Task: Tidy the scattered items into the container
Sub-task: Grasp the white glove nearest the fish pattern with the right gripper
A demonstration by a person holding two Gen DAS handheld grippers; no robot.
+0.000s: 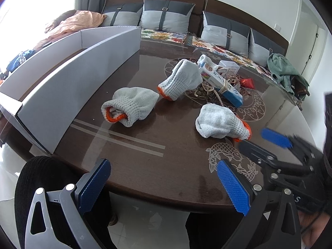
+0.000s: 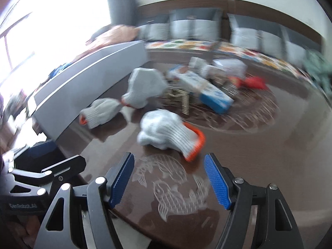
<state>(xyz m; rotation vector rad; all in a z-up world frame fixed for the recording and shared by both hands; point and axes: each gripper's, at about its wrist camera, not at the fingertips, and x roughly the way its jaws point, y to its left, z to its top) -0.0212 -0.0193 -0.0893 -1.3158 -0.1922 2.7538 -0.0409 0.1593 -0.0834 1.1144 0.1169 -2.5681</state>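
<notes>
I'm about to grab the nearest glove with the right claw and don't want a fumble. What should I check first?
1. Right claw open: ok, nothing between its fingers.
2. Nearest glove lined up ahead of that claw: ok, orange cuff toward it.
3. Glove free of the other clutter: ok, it lies apart from the blue box.
4. White container open on top: ok.
5. Left claw out of the way: ok, open and apart.
6. Sharp view: not ok, right wrist picture is blurred.
</notes>
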